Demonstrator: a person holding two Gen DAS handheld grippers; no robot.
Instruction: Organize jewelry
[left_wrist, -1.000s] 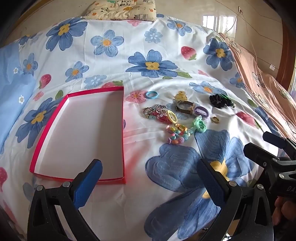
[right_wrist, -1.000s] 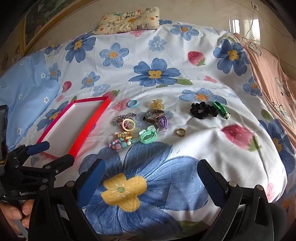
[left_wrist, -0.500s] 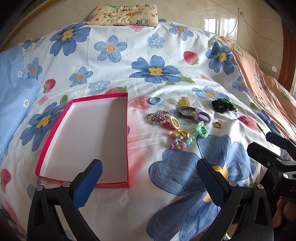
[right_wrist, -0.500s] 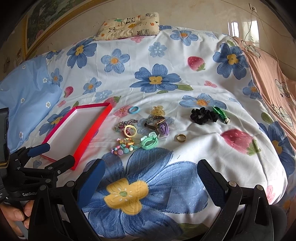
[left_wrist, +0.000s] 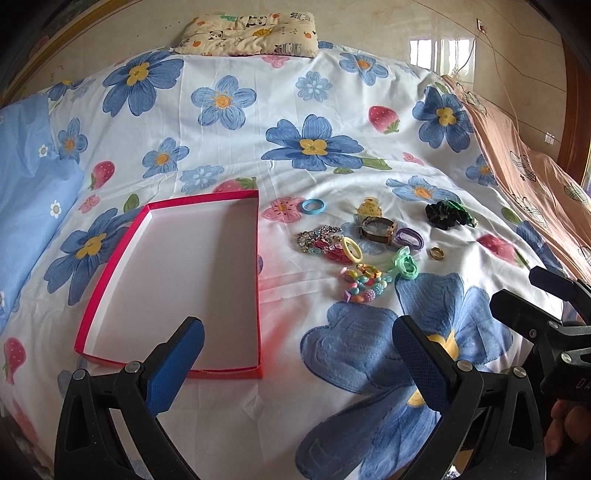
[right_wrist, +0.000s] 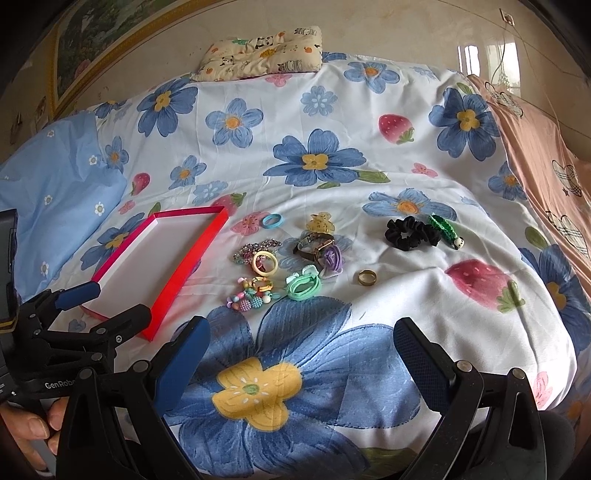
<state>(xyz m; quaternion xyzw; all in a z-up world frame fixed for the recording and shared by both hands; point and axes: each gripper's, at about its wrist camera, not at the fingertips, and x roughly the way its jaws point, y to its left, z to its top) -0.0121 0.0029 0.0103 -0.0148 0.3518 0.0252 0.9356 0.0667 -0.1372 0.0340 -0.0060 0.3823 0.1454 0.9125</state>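
A shallow red box (left_wrist: 255, 280) with a white inside lies empty on the floral bedspread; it also shows in the right wrist view (right_wrist: 192, 258). To its right lies a cluster of jewelry: a watch (left_wrist: 376, 229), a blue ring band (left_wrist: 313, 206), a beaded bracelet (left_wrist: 364, 286), a green hair tie (left_wrist: 406, 263), a gold ring (left_wrist: 436, 253) and a black scrunchie (left_wrist: 441, 215). The watch (right_wrist: 314, 245) and gold ring (right_wrist: 367, 277) also show in the right wrist view. My left gripper (left_wrist: 295, 354) is open and empty, near the box's front edge. My right gripper (right_wrist: 299, 354) is open and empty, in front of the cluster.
A panda-print pillow (left_wrist: 247, 33) lies at the head of the bed. A light blue pillow (left_wrist: 33, 206) is at the left and a peach blanket (left_wrist: 535, 184) runs along the right edge. A wall stands behind the bed.
Both grippers have pulled back and risen a little, so the box and jewelry sit farther off in both views. Nothing on the bed has moved.
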